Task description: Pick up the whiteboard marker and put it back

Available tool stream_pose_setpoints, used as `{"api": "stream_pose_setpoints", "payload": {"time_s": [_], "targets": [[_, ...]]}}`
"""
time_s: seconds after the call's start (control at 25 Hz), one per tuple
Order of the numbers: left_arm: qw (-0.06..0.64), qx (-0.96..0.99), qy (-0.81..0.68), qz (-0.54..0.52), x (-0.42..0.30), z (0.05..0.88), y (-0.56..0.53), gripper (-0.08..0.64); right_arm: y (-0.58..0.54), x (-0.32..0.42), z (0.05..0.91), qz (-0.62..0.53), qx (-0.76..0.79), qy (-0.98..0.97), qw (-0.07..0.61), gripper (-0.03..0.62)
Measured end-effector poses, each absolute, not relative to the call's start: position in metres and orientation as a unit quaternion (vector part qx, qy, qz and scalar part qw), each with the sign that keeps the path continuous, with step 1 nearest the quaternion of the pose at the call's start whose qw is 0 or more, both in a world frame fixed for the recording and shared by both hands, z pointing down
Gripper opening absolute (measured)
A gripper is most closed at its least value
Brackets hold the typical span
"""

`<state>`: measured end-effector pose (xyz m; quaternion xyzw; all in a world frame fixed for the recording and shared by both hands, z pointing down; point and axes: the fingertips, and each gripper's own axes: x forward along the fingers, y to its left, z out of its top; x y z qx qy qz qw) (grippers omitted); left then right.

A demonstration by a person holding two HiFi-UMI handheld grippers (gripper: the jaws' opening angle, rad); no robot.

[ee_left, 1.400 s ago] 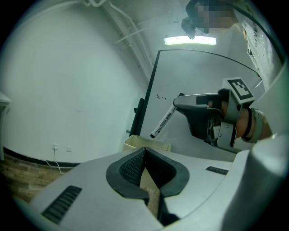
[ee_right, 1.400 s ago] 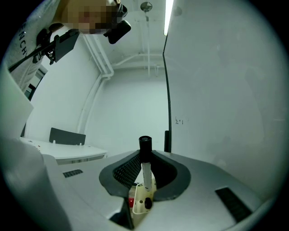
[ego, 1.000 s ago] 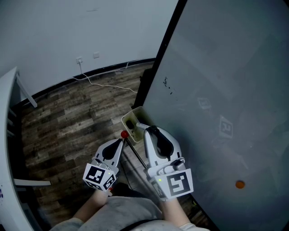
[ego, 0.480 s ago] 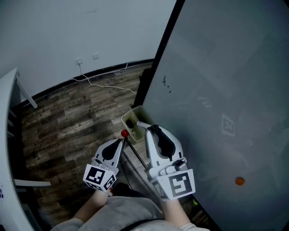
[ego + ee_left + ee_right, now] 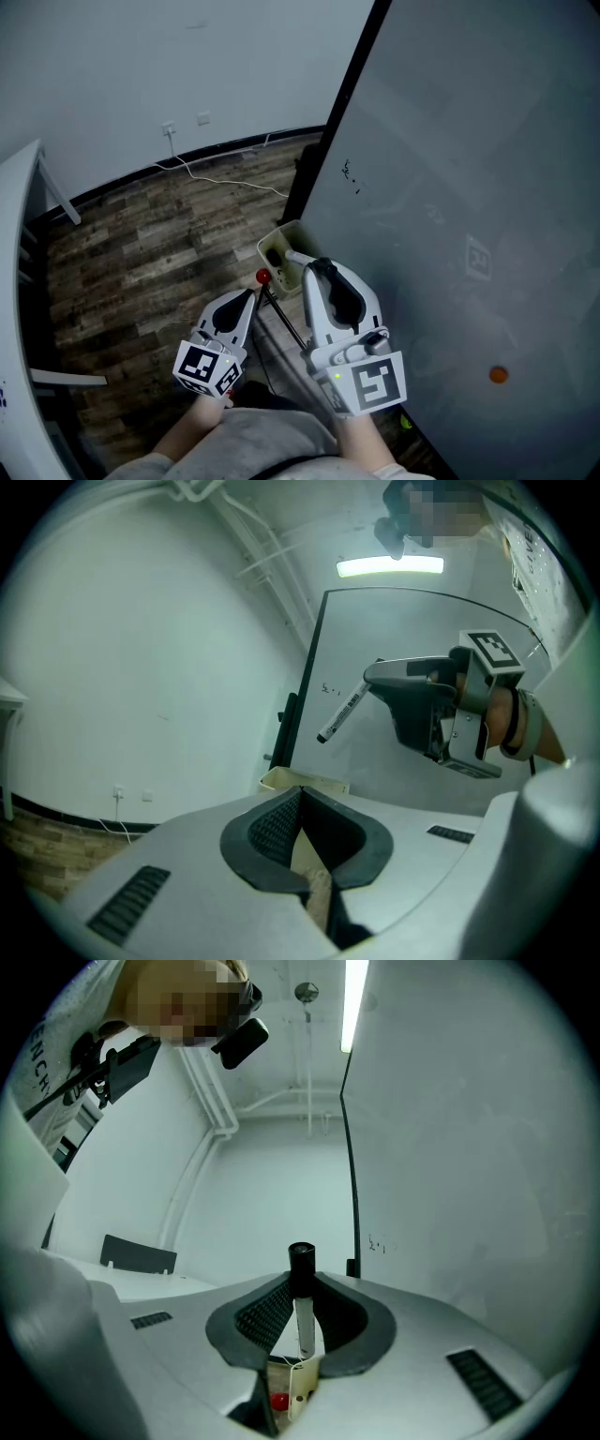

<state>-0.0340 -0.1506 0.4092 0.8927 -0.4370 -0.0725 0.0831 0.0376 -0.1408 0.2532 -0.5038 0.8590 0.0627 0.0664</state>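
Note:
My right gripper is shut on the whiteboard marker, whose white end sticks out over a beige tray at the foot of the whiteboard. The right gripper view looks along the marker, white body and black cap, clamped upright between the jaws of the right gripper. In the left gripper view the marker points down-left out of the right gripper. My left gripper hangs to the left, jaws together and holding nothing, as its own view shows.
A small red ball sits atop a thin black rod between the grippers. An orange magnet sticks to the board, with small black marks higher up. A white cable crosses the wooden floor. A white table edge runs along the left.
The head view has drifted slightly, so tray and red ball sit a little further right. Both grippers hold their places and the marker stays clamped.

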Motion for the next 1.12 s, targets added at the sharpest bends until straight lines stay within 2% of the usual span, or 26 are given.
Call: {"api": "stream_pose_setpoints", "payload": {"time_s": [1.12], "targets": [[0.093, 0.89, -0.441, -0.072, -0.04, 0.417, -0.157, 0.015, -0.152, 0.033, 0.273, 0.044, -0.499, 0.864, 0.053, 0.077]]}}
